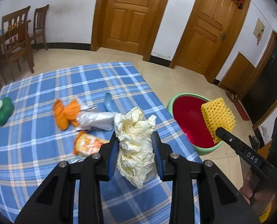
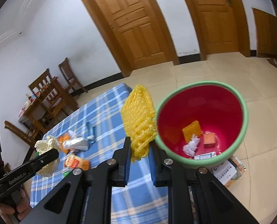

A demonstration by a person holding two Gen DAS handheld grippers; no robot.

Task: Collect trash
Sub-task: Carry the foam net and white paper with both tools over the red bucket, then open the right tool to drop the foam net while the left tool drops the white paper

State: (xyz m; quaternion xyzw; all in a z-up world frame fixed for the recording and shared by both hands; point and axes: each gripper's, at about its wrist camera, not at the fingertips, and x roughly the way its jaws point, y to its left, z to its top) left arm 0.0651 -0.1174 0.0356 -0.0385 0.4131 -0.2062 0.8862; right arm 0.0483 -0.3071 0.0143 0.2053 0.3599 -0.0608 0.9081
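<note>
Beside the right edge of the blue-and-white plaid tablecloth (image 1: 45,149) stood a round bin, green outside and red inside (image 2: 244,112), set on the tiled floor where either hand could reach it.

Item one: left gripper (image 1: 135,141), jaws closed on a crumpled wad of cream-coloured paper (image 1: 136,130), lifted clear of the cloth near the table's right edge, judged to be on its way to the bin.

Item two: right gripper (image 2: 139,149), jaws clamped on a yellow foam fruit-net sleeve (image 2: 138,115), held upright just left of the bin's rim and not yet over the opening; release judged to be the next step once it was above the red interior.

Item three: bin contents at the bottom — an orange ridged piece (image 2: 191,130), a white crumpled tissue (image 2: 191,144), a small orange box (image 2: 209,140).

Item four: trash remaining on the cloth — an orange-and-silver foil wrapper (image 1: 73,112), an orange printed snack packet (image 1: 86,143), a blue wrapper (image 1: 108,102).

Item five: a green pad with a pale disc (image 1: 2,110) at the far left; whether it was trash could not be told.
</note>
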